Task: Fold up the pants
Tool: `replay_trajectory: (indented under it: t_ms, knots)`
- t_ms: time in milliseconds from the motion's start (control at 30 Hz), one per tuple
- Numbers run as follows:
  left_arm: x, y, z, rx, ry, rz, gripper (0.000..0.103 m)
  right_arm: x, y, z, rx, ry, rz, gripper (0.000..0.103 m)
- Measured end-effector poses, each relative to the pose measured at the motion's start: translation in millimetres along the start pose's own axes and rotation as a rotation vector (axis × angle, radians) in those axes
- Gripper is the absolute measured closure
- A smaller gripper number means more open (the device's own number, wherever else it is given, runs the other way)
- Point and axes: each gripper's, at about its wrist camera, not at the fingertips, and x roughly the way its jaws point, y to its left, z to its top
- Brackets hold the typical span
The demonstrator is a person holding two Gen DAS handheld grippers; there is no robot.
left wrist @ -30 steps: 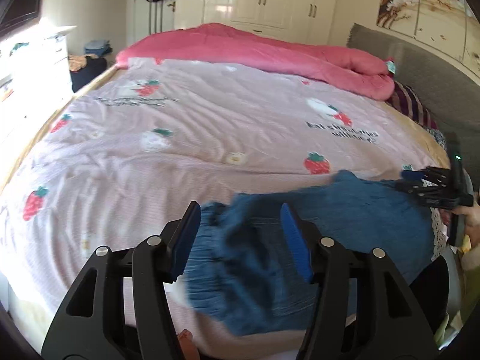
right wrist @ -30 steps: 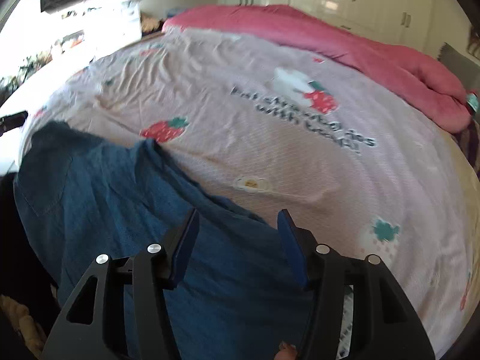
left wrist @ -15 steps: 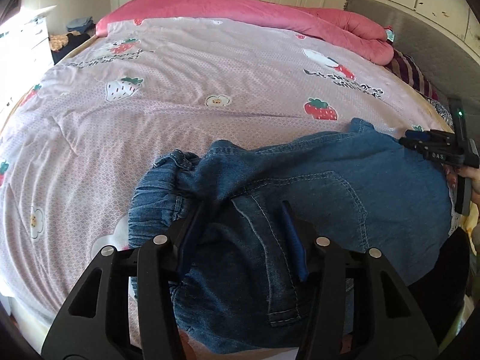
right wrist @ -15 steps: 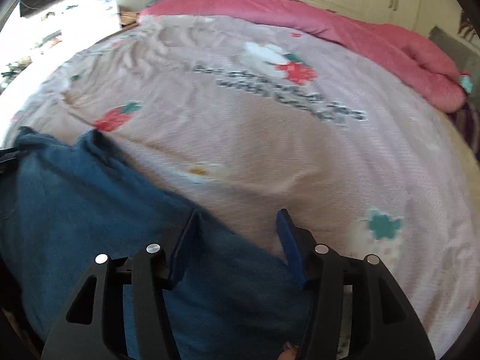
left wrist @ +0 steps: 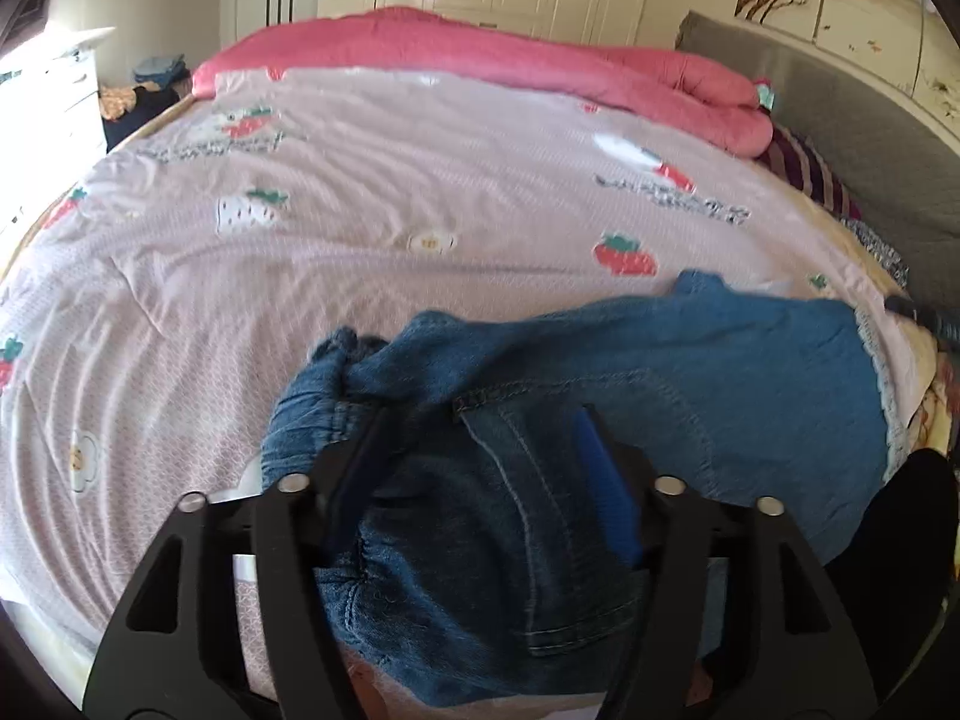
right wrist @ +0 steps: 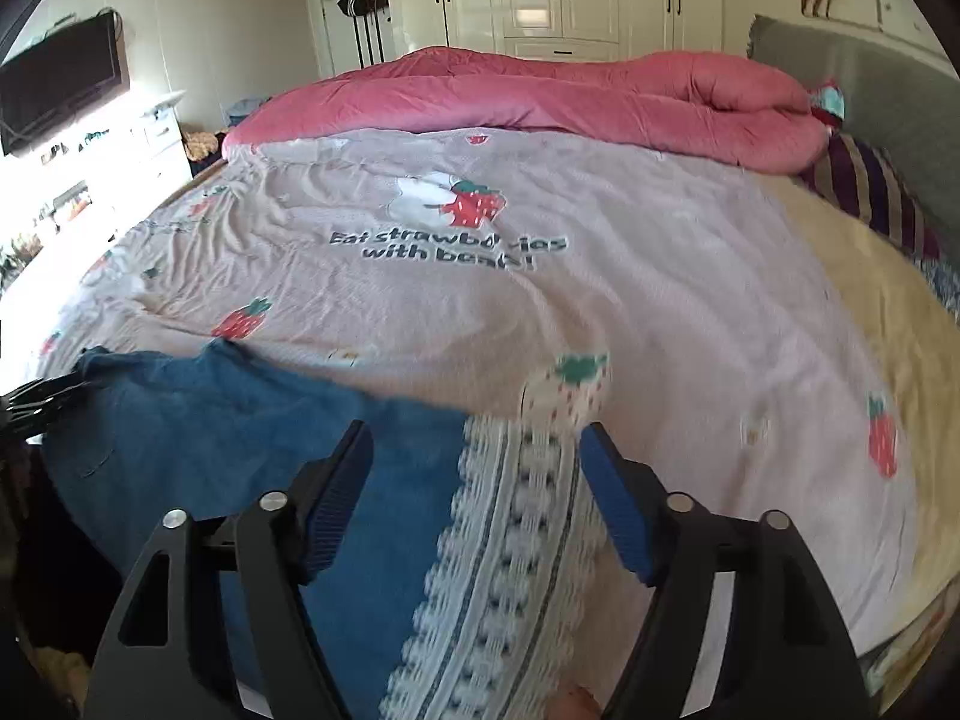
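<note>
Blue denim pants (left wrist: 600, 372) lie bunched along the near edge of the bed; they also show in the right wrist view (right wrist: 240, 420). My left gripper (left wrist: 480, 450) is open, its jaws wide on either side of the gathered waistband and back pocket. My right gripper (right wrist: 474, 456) is open over the pants' right end, where a white lace trim (right wrist: 504, 540) borders the denim. The tip of the right gripper (left wrist: 924, 318) shows at the far right of the left wrist view.
The bed carries a pink strawberry-print sheet (right wrist: 540, 300). A rolled pink duvet (right wrist: 540, 96) lies across the far side. A striped pillow (right wrist: 870, 192) and grey headboard (right wrist: 870, 78) are at the right. White wardrobes stand behind.
The pants have been dragged further onto the bed. My right gripper has slid rightward off the denim middle to the lace-trimmed end. My left gripper stays over the waistband.
</note>
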Motion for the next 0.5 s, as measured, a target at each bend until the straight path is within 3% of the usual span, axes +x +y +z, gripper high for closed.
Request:
replay_trajectory:
  t_ms: [167,267,367,500]
  knots:
    - [-21.3,-9.0,4.3,0.015,-0.049,0.037,0.023,4.1,-5.1,-21.2,0.033,0.045,0.013,0.024]
    - [-24.2,-13.6,3.6,0.027,-0.059,0.051,0.021,18.2,-15.2,-19.3,0.071,0.056,0.025,0.024]
    - [-13.3,-15.1,-1.0,0.043,-0.029,0.088,0.02,31.0,-20.6,-11.6,0.092,0.056,-0.01,0.024]
    - [10.7,0.6,-9.6,0.012,0.045,0.192,0.018,59.6,-17.4,-2.9,0.046,0.093,-0.05,0.024]
